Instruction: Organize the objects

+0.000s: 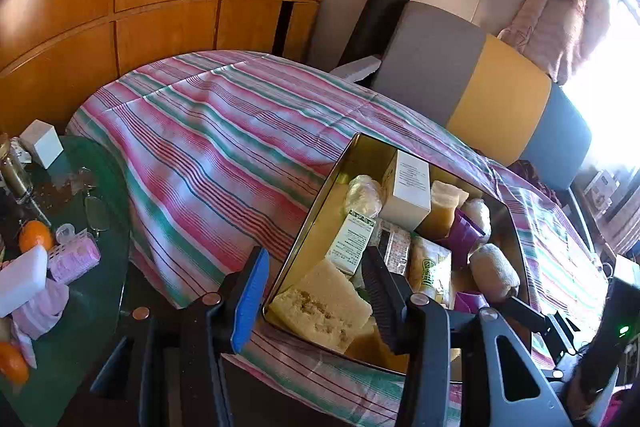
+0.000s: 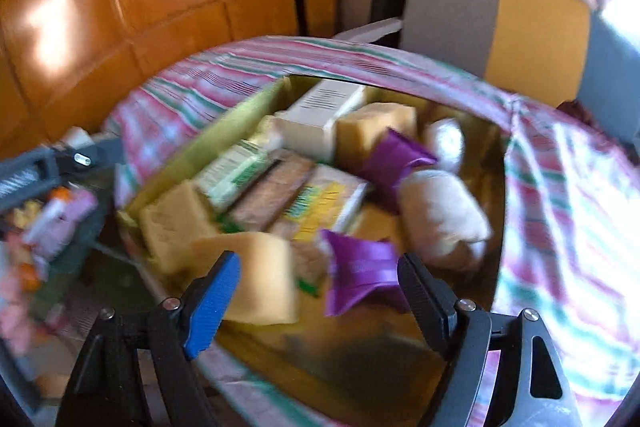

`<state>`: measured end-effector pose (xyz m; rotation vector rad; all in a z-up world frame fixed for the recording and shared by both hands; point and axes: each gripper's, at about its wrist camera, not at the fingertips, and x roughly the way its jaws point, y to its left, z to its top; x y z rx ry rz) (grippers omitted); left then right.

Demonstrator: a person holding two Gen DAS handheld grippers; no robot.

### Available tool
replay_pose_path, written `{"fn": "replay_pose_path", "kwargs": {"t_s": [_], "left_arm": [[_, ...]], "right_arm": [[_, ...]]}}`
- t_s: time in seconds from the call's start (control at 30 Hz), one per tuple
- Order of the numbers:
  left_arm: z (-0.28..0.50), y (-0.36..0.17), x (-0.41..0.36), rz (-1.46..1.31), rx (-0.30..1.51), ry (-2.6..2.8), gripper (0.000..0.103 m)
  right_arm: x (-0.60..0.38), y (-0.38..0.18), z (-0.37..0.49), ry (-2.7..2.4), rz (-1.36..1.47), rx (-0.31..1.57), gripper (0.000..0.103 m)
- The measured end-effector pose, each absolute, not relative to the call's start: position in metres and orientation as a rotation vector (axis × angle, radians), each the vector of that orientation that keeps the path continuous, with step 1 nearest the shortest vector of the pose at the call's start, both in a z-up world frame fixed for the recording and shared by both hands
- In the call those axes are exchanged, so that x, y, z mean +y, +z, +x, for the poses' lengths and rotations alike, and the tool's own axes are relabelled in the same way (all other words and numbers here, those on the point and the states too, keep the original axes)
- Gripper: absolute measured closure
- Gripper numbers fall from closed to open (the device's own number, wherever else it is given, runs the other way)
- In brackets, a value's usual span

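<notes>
I am mid-way through filling the gold tin (image 1: 304, 227) on the striped bed, my right hand-held gripper (image 2: 320, 291) parted and empty above a purple packet (image 2: 362, 277), my left hand-held gripper (image 1: 316, 291) half-open straddling the tin's wall, so next I fetch from the desk (image 1: 100, 307).

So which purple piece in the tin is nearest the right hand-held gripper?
The front purple piece, between its open fingers; the other purple piece lies farther back.
</notes>
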<state>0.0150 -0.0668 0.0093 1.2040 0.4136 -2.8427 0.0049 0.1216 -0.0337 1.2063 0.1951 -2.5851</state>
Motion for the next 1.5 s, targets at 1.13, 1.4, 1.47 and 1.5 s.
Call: {"fn": "replay_pose_path", "kwargs": {"t_s": [1.13, 1.4, 1.47, 1.5], "left_arm": [[0.017, 0.017, -0.035, 1.262, 0.039, -2.745, 0.054], [0.018, 0.018, -0.029, 1.292, 0.007, -2.755, 0.054], [0.019, 0.018, -0.028, 1.290, -0.003, -2.755, 0.054], [0.019, 0.018, -0.027, 1.289, -0.009, -2.755, 0.054]], "right_arm": [[0.147, 0.029, 0.013, -2.856, 1.222, -0.062, 0.000], [0.151, 0.029, 0.012, -2.893, 1.267, -0.105, 0.000], [0.150, 0.030, 0.013, -2.915, 1.256, -0.092, 0.000], [0.149, 0.031, 0.014, -2.929, 1.253, -0.078, 0.000]]}}
